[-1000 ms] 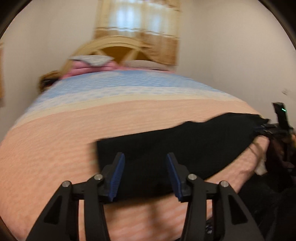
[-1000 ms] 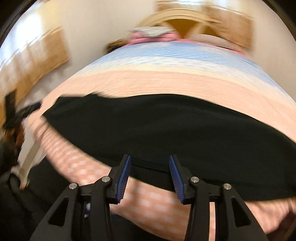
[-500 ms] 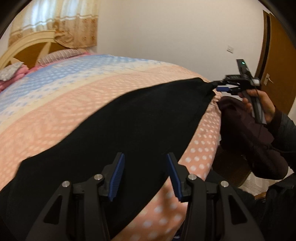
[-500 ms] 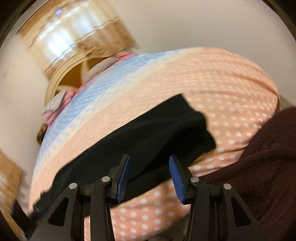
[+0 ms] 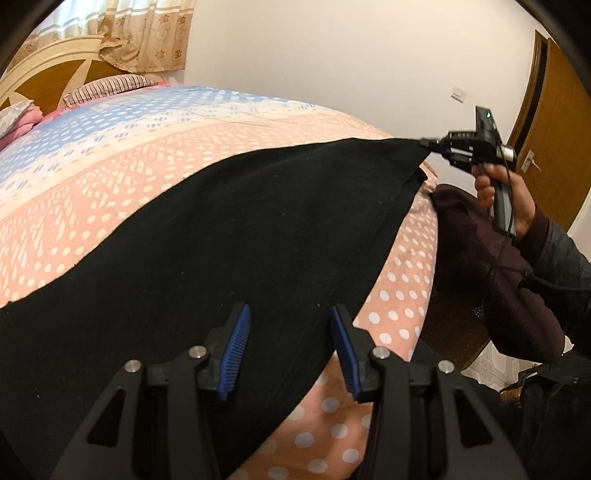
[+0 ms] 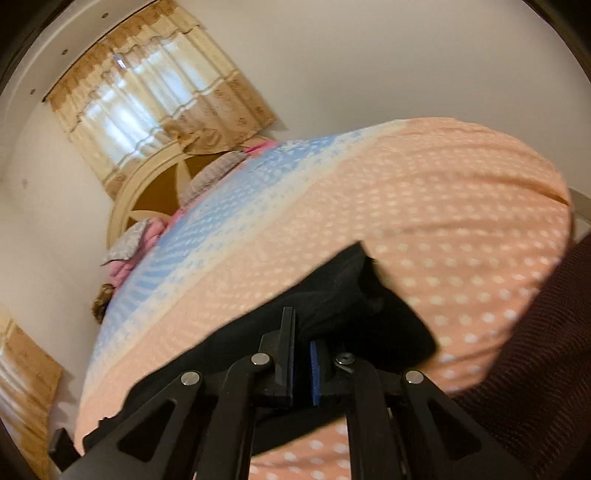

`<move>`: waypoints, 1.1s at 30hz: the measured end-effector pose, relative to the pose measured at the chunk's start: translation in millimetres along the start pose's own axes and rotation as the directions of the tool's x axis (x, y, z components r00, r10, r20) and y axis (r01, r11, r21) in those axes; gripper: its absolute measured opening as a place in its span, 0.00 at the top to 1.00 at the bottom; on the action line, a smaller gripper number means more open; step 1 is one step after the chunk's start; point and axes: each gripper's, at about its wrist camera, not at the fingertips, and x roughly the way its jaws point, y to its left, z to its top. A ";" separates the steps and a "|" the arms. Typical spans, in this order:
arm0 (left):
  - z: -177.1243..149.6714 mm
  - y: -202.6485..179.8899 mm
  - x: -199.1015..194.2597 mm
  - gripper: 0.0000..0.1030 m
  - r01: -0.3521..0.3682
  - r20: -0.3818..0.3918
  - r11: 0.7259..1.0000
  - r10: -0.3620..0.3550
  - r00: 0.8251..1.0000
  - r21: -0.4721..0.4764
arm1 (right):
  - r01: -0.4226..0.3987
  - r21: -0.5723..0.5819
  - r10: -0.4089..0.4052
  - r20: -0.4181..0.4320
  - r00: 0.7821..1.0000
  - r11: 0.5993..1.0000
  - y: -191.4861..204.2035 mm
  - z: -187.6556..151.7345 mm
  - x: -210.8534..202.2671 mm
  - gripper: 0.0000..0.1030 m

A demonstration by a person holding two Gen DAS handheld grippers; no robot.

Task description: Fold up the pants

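Pants (image 5: 221, 240) corner at bed (image 5: 399, 295) edge now clamped by right gripper (image 6: 301, 354); left gripper (image 5: 288, 350) half-open, unengaged: fold may begin.

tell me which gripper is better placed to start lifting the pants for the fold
Right. The right gripper is already shut on a corner of the black pants, as the left wrist view also shows. The left gripper is open above the cloth, gripping nothing.

bedroom: bed (image 5: 155, 155), headboard (image 5: 40, 74), curtains (image 5: 147, 33)
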 end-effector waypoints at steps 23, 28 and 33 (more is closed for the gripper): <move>-4.5 -6.7 0.3 0.54 -0.009 0.004 1.000 0.008 1.000 0.016 | -0.286 -0.037 0.250 -0.391 0.886 0.958 103.2 -104.9 46.1 0.68; -5.2 -2.6 1.0 0.54 0.007 0.015 1.000 -0.007 1.000 -0.002 | -0.296 0.054 0.291 -0.409 0.865 0.954 100.0 -115.8 61.5 0.68; -7.4 -0.7 -2.4 0.54 0.020 0.027 1.000 -0.020 0.999 -0.011 | -0.311 0.053 0.308 -0.374 0.875 0.949 108.0 -130.7 57.3 0.97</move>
